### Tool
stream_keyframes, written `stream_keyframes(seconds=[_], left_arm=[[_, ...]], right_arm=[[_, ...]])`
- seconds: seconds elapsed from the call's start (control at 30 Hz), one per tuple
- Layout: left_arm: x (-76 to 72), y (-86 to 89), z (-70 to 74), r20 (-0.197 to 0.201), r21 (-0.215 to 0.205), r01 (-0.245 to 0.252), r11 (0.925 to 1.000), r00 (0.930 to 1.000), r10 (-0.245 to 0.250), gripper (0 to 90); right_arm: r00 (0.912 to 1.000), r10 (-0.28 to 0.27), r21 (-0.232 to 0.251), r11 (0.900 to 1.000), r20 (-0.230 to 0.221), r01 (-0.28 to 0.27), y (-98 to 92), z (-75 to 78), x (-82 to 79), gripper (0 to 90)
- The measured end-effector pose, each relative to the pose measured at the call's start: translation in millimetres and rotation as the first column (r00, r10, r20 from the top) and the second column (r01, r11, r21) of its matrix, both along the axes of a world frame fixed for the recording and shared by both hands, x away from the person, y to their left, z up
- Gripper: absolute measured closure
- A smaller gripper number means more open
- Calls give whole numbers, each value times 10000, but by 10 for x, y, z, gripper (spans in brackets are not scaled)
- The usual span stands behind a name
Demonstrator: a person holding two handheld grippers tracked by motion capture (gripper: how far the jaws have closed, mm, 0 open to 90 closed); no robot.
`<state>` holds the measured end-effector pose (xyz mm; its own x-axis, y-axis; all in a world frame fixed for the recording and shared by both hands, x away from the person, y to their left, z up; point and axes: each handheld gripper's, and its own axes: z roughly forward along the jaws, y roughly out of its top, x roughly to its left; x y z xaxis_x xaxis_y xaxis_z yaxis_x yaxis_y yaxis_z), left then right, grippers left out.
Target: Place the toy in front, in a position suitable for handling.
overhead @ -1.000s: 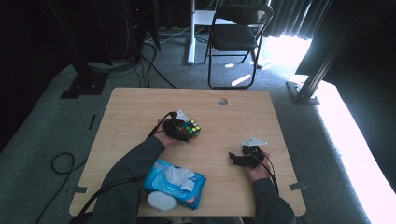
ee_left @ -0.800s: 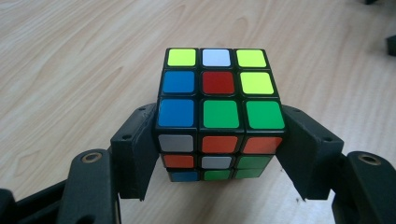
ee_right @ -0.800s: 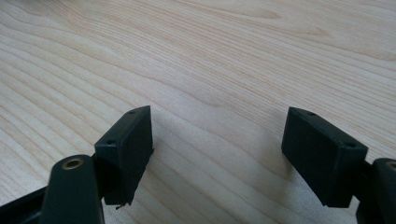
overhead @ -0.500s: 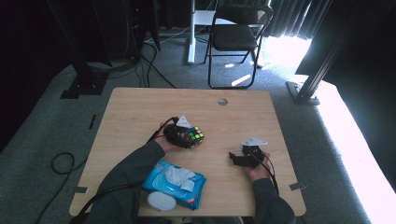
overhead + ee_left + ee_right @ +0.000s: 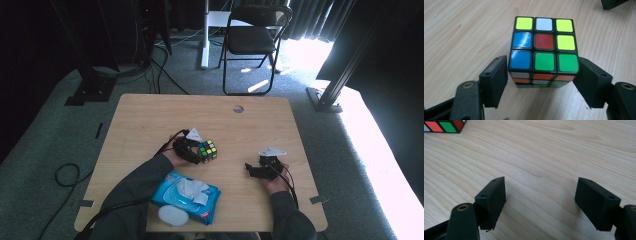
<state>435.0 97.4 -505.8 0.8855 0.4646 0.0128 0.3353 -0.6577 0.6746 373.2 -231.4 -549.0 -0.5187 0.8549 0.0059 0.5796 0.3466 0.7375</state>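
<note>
- Cube (image 5: 544, 53) position first: the colour-stickered puzzle cube rests flat on the wooden table (image 5: 150, 120), roughly at the middle of the tabletop in the high view, just in front of your left gripper (image 5: 196, 150).
- Your left gripper's jaws have just been opening, and the cube sits between them. In the left gripper view the near, lower part of the cube lies in the gap, with one black jaw at each side.
- On the left side of that view a thin sliver of table shows between jaw and cube. On the right side the jaw stands right against the cube's edge, and you cannot tell from this angle whether it touches. The pads are not pressing, so count the cube as released.
- The cube's top face shows yellow, white, blue, red and green stickers; most of that face reaches beyond the jaw tips.
- Your right gripper (image 5: 540, 200) holds its jaws spread wide over bare wood, nothing between them. It lies low on the table, well apart from the cube, whose corner peeks in at the top left of the right gripper view.
- A blue wet-wipe pack (image 5: 186, 197) lies near your left forearm at the table's near edge.
</note>
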Motion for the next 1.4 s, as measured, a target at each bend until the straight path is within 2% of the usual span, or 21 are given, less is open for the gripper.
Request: stream_keyframes(seconds=[0.4, 0.43, 0.5, 0.6, 0.7, 0.8, 0.9, 1.0, 1.17, 1.4], left_arm=[[-81, 308, 210, 267, -849, -497, 9951, 9983, 521, 308], [-109, 389, 249, 158, -970, -940, 9908, 9953, 960, 308], [-139, 458, 263, -40, -1248, -1153, 9855, 9933, 1157, 339], [-183, 550, 266, -210, -1404, -1384, 9804, 9904, 1368, 348], [-217, 615, 270, -253, -1363, -1621, 9773, 9868, 1602, 349], [-250, 672, 272, -387, -1025, -2227, 9695, 9748, 2198, 368], [-299, 747, 281, -608, -1480, -2374, 9601, 9711, 2308, 369], [-360, 814, 288, -614, -1741, -2508, 9523, 9679, 2437, 368], [-428, 889, 269, -547, -1706, -2693, 9478, 9630, 2637, 387], [-480, 978, 290, -458, -1752, -2792, 9441, 9602, 2755, 393]], right_arm=[[10000, -4, 7, 10000, 0, 4, 1, 0, 0, 245], [10000, -3, 3, 10000, -1, 3, 0, 0, 0, 245], [10000, -5, 8, 10000, -3, 5, 1, 0, 0, 245], [10000, -7, 5, 10000, -6, 7, 1, 0, -1, 245], [10000, -4, 1, 10000, -1, 4, 1, 0, 0, 245], [10000, -4, -1, 10000, -1, 4, 1, 0, 0, 244], [10000, -64, -7, 10000, -16, 64, 1, 0, 2, 230], [10000, -92, -9, 10000, -23, 92, 1, 0, 3, 229], [10000, -83, 4, 10000, -20, 83, 1, -1, 3, 229], [10000, -90, 7, 10000, -30, 90, 1, 0, 3, 229]])
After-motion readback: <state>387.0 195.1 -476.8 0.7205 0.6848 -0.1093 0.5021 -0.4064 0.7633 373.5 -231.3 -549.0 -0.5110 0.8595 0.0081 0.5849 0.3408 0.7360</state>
